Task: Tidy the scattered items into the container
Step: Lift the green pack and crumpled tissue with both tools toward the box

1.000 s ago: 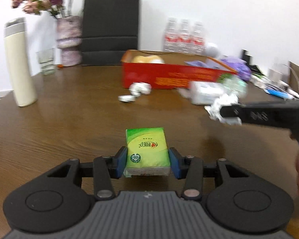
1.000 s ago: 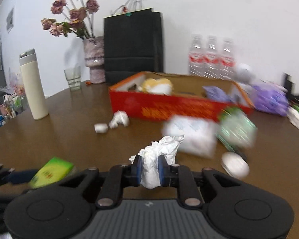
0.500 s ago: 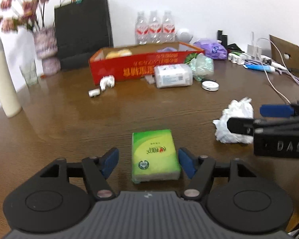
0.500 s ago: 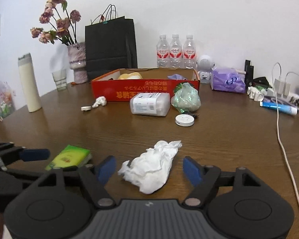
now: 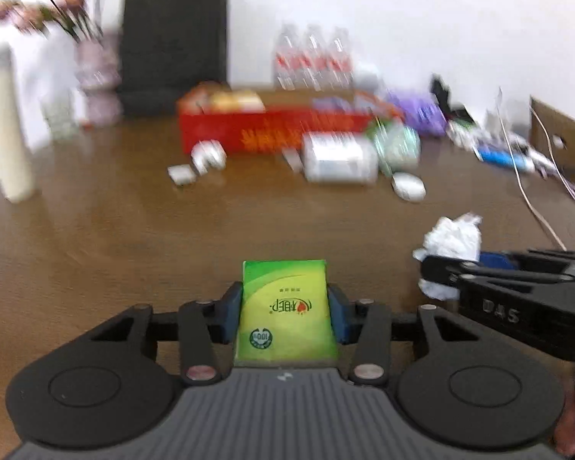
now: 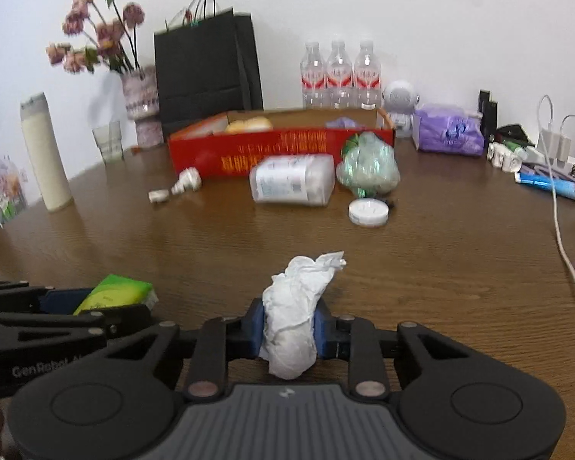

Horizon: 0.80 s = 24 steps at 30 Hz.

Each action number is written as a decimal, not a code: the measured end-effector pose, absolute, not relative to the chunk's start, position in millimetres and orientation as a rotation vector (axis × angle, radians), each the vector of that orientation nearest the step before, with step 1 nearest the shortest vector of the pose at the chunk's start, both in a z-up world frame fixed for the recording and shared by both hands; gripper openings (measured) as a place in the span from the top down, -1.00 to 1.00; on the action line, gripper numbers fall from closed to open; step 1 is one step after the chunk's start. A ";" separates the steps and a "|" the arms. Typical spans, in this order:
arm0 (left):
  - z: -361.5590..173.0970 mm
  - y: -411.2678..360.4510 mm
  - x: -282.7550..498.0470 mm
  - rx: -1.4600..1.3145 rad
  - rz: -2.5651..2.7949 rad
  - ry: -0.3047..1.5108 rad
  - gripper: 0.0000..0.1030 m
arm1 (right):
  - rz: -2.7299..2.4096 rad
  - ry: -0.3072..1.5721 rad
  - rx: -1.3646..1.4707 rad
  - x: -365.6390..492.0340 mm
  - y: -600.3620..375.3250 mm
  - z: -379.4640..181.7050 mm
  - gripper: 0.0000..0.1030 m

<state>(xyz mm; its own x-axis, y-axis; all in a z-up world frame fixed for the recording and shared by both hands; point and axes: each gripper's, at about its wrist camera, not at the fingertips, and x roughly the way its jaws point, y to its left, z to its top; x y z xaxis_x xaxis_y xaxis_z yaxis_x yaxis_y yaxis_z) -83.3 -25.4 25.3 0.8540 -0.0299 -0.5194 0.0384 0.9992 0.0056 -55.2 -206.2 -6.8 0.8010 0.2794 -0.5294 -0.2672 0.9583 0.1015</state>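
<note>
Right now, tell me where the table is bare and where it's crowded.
Bare: the wide wood stretch between the cream flask, the red box and both grippers, and the patch between the round white tin and the white cable. Crowded: right in front of the box, and the far right edge by the purple pack.

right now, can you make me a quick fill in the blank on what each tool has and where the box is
1. The left tool is closing on a ____ tissue pack.
2. The right tool is closing on a crumpled white ____.
3. The red box sits in front of a ____ paper bag.

Missing words: green; tissue; black
</note>
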 end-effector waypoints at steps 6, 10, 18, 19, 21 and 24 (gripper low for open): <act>54.5 -27.1 -122.2 0.018 0.069 0.353 0.10 | 0.278 0.337 0.034 -99.7 -210.0 36.0 0.52; 56.4 -27.0 -145.8 0.012 0.080 0.319 0.10 | 0.280 0.285 0.068 -127.5 -211.5 40.8 0.51; 29.2 -34.8 -207.0 -0.016 0.082 0.260 0.09 | 0.290 0.210 0.087 -190.0 -210.8 12.1 0.51; 28.3 -36.1 -209.8 -0.007 0.079 0.258 0.09 | 0.292 0.203 0.082 -195.8 -210.0 10.0 0.50; 29.0 -36.9 -214.2 -0.002 0.075 0.242 0.09 | 0.305 0.205 0.081 -201.3 -207.9 6.8 0.46; 29.7 -36.6 -219.3 0.003 0.071 0.201 0.09 | 0.310 0.202 0.090 -203.8 -205.2 5.5 0.46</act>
